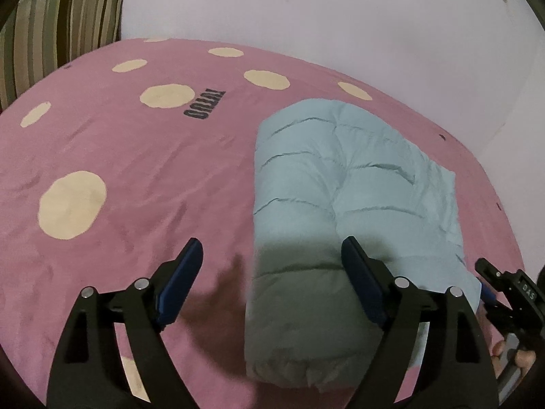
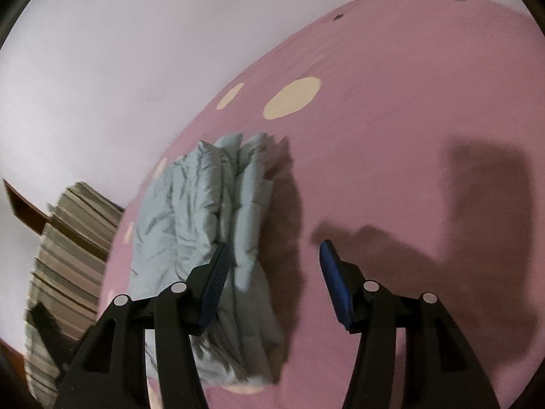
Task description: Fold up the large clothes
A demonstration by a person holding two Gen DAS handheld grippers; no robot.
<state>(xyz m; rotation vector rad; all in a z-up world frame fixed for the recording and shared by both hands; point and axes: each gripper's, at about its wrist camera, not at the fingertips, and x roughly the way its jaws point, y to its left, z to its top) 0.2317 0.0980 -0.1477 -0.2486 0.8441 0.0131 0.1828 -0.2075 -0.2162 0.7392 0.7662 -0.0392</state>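
Striped cushion (image 1: 58,34): at ten o'clock in the left wrist view, off the bed's far corner; well apart from the work.
Bed cover (image 1: 136,156): pink with cream dots; bare at nine o'clock, shadowed near the fingers.
Left gripper (image 1: 272,266): wide, nothing between the blue pads; one finger over bare cover at seven o'clock, the other in front of the bundle at five o'clock; pads not seen pressing on cloth.
Puffer jacket (image 1: 340,177): pale blue, quilted, lying as a thick folded bundle right of centre, running from one o'clock down to six o'clock; resting on the bed, held by neither side.
Right gripper (image 2: 272,255): partly spread and empty; left finger in front of the jacket's edge, right finger over bare cover; also visible at four o'clock in the left wrist view, with a hand below it.
Step in hand: release after a fold, judging by the compact bundle and the free pads.
Next move: likely a check of the bundle's loose end; if untidy, a low, even re-grip from both sides, since slippery padding tends to spring open.
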